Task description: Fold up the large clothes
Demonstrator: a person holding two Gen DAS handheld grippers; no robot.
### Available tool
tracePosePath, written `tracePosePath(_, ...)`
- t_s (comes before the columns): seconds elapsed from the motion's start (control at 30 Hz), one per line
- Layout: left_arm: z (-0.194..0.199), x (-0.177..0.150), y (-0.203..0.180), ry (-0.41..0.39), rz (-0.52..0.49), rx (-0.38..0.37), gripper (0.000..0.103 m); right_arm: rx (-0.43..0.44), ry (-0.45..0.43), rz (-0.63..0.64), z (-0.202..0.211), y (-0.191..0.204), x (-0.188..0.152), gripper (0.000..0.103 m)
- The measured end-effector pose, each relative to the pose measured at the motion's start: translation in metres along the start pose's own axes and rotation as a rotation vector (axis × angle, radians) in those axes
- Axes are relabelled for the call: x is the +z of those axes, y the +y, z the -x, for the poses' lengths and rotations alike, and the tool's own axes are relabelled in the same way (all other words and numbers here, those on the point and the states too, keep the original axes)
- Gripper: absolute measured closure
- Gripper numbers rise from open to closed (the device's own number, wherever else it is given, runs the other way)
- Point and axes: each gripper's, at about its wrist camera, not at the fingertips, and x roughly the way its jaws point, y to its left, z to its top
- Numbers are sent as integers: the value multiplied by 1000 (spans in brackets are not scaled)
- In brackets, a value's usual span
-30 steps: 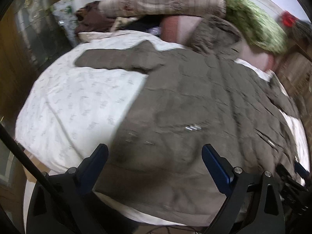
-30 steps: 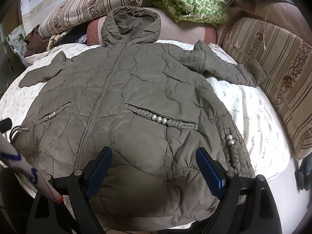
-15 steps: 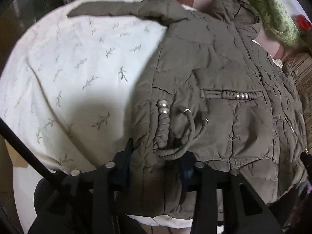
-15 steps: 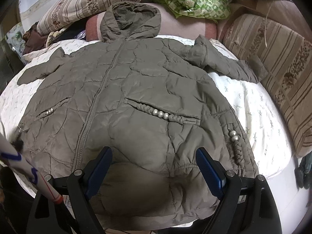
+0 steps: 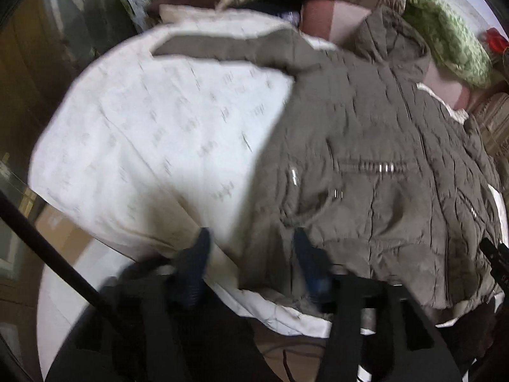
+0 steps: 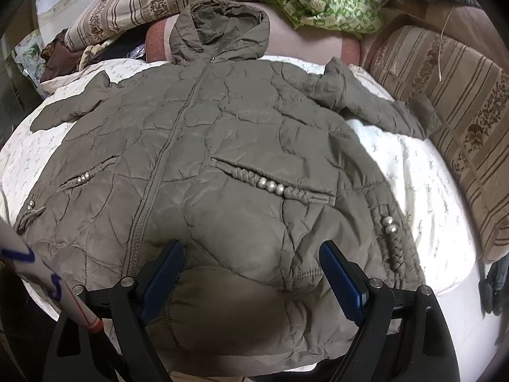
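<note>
On the bed, over a white leaf-print sheet, a quilted olive jacket lies flat and zipped, hood toward the striped pillows, both sleeves spread out to the sides. The left hand-held gripper hangs over the jacket's lower corner by the bed's edge, its jaws opening, the hem lying loose between them in a blurred view. The right hand-held gripper hovers wide apart above the hem, gripping nothing.

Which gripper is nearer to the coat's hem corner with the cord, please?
Left. The left gripper, jaws opening, sits right at that corner of the coat; the right gripper hangs over the hem's middle, near the zip.
</note>
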Motion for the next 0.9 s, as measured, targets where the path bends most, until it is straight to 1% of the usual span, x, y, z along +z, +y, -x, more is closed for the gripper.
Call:
tracePosePath(0.07, 13, 3, -5, -44, -8, 28, 34, -28, -40, 15, 5, 2, 0, 13)
tracePosePath(0.13, 19, 7, -11, -56, -25, 28, 33, -47, -77, 33, 12, 3, -1, 10)
tracePosePath(0.2, 24, 8, -20, -60, -40, 16, 30, -58, -99, 51, 17, 3, -2, 9)
tracePosePath(0.3, 27, 6, -32, -63, -64, 11, 29, -46, -88, 59, 17, 2, -1, 9)
tracePosePath(0.47, 35, 1, -46, -61, -100, 9, 28, -6, -42, 6, 12, -11, -1, 9)
tracePosePath(0.63, 42, 5, -51, -82, -113, 30, 28, -22, -32, -21, 11, -22, -4, 9)
tracePosePath(0.77, 45, 18, -47, -112, -113, 69, 28, -28, -26, -31, 10, -28, -3, 9)
tracePosePath(0.9, 45, 41, -34, -138, -79, 108, 28, -34, -23, -28, 8, -28, 0, 9)
